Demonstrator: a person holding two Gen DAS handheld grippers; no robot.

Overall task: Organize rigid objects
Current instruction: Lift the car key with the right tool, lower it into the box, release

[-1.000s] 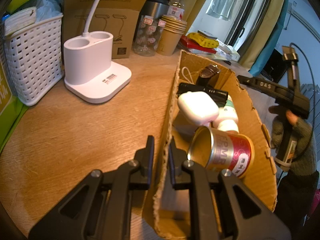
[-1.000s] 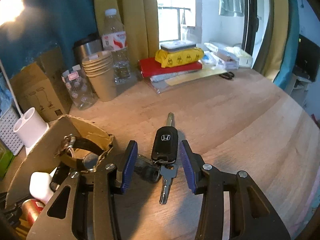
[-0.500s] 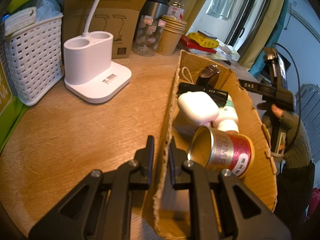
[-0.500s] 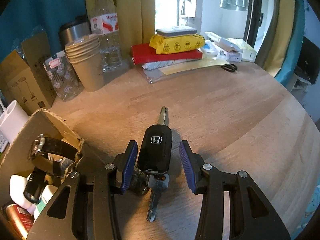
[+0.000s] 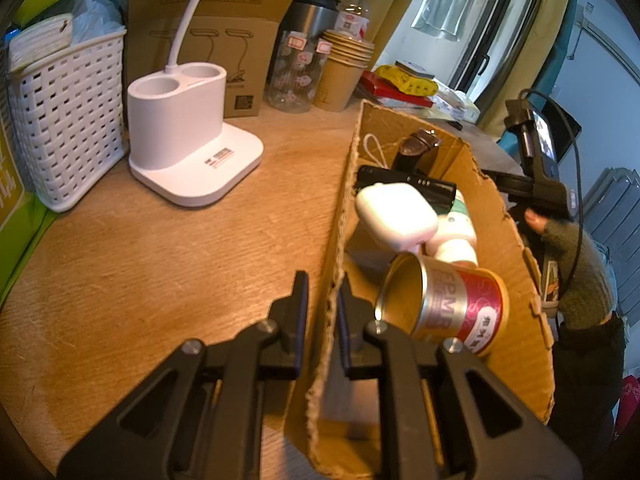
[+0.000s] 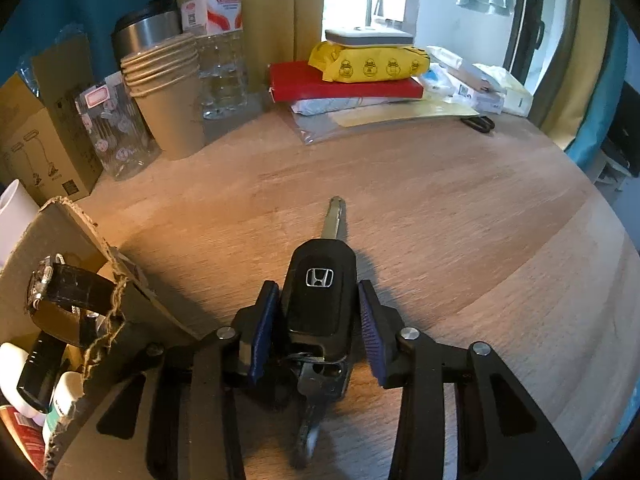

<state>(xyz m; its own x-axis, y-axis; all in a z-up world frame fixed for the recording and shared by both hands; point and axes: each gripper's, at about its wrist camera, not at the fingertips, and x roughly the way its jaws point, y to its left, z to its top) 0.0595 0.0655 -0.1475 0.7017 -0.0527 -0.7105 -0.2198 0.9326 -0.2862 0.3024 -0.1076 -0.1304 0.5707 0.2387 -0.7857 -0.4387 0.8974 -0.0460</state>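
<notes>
Black car key (image 6: 318,294), blade out, perhaps with smaller keys attached.

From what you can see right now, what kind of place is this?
Probably a lived-in room at home: a wooden table by curtains and a window, crowded with a desk lamp base, paper cups and a water bottle.

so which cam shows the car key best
The right wrist view: the car key lies on the table between the right gripper fingers, which are closing on it, logo up and blade pointing away. The left wrist view does not show the key, only the cardboard box.
</notes>
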